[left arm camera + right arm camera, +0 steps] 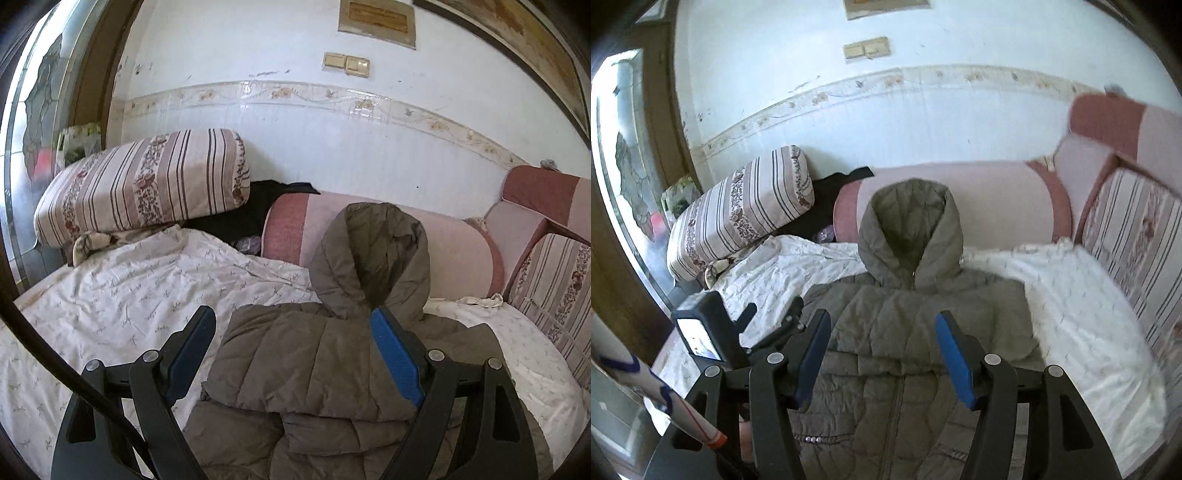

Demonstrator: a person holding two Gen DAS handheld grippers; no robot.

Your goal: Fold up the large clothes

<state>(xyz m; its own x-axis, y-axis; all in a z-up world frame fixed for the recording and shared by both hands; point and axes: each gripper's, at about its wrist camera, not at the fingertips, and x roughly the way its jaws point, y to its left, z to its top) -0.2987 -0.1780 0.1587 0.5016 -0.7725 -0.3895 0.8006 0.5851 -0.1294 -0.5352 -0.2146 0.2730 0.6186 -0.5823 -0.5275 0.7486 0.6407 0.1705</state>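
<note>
A grey-brown quilted hooded jacket point(314, 354) lies front up on the white patterned sheet point(129, 302) of a sofa bed. Its hood point(373, 258) leans against a pink bolster. In the right wrist view the jacket point(897, 332) shows its centre zip, with the hood point(912, 229) at the far end. My left gripper point(295, 332) is open above the jacket's near left shoulder, its blue pads touching nothing. My right gripper point(882, 332) is open above the chest, nothing between its pads. The left tool's housing point(705, 332), with a small lit screen, shows at the right view's left side.
A striped pillow point(144, 184) sits at the back left, with a dark garment point(258, 210) beside it. The pink bolster point(461, 251) runs along the wall and a striped cushion point(554, 284) borders the right. A black cable point(55, 354) crosses near left. A white pole point(646, 384) stands at lower left.
</note>
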